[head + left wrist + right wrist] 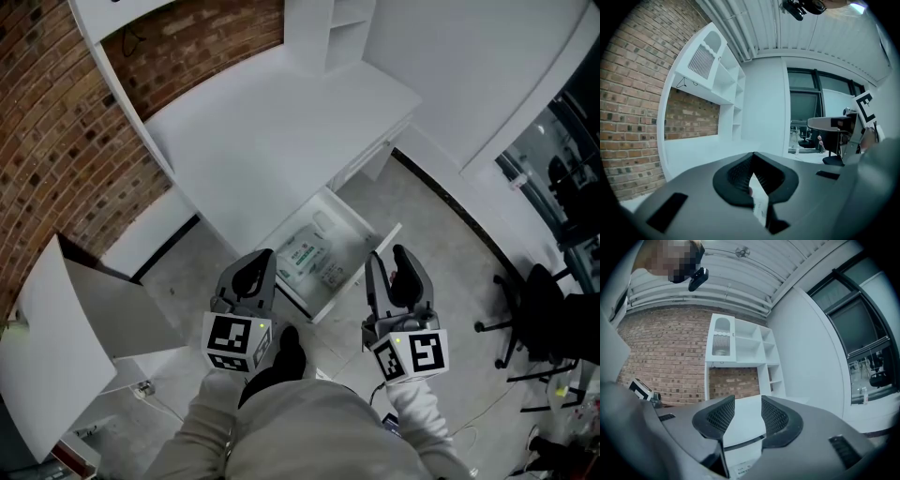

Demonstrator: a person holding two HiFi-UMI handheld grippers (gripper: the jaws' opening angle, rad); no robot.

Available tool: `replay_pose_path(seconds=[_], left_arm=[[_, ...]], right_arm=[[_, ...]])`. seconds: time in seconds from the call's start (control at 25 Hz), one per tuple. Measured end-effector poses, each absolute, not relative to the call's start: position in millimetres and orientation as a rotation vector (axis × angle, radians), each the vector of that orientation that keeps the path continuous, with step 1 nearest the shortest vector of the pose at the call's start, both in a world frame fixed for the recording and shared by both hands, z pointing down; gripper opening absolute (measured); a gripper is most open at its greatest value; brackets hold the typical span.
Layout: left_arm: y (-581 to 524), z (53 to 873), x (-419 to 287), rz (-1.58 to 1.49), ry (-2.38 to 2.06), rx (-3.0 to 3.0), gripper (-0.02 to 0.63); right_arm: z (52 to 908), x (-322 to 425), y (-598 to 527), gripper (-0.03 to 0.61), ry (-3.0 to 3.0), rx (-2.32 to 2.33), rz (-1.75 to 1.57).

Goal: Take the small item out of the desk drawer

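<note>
The white desk [281, 131] has its drawer [349, 208] pulled out toward me. Inside it lies a flat white packet with green print [314, 253]. My left gripper [255, 267] hangs just in front of the drawer's near left corner; in the left gripper view its jaws [752, 157] meet at the tips, with nothing gripped. Level with the drawer's front panel, on its right side, my right gripper [392, 262] is open. Between its spread jaws [747, 411] only the desk top shows.
A brick wall [56, 122] runs behind the desk, and a white shelf unit [347, 28] stands on its far end. A white panel [56, 347] leans at the left. A black office chair [539, 309] stands at the right. Cables [150, 394] lie on the floor.
</note>
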State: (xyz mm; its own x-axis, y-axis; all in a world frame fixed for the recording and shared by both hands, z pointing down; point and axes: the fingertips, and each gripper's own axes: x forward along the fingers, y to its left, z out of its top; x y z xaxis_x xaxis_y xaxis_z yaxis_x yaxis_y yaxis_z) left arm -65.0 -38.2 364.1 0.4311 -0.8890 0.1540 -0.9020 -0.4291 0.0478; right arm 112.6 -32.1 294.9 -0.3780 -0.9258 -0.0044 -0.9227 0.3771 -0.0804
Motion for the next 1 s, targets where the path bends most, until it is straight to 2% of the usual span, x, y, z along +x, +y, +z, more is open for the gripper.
replay_pose_path(seconds=[1.0], left_arm=[[-107.5,380.6,-86.0,0.168,-1.644,2.478,0.017]], right_arm=[[326.8,91.3,-130.3,0.189,2.692,-1.691,-0.159]])
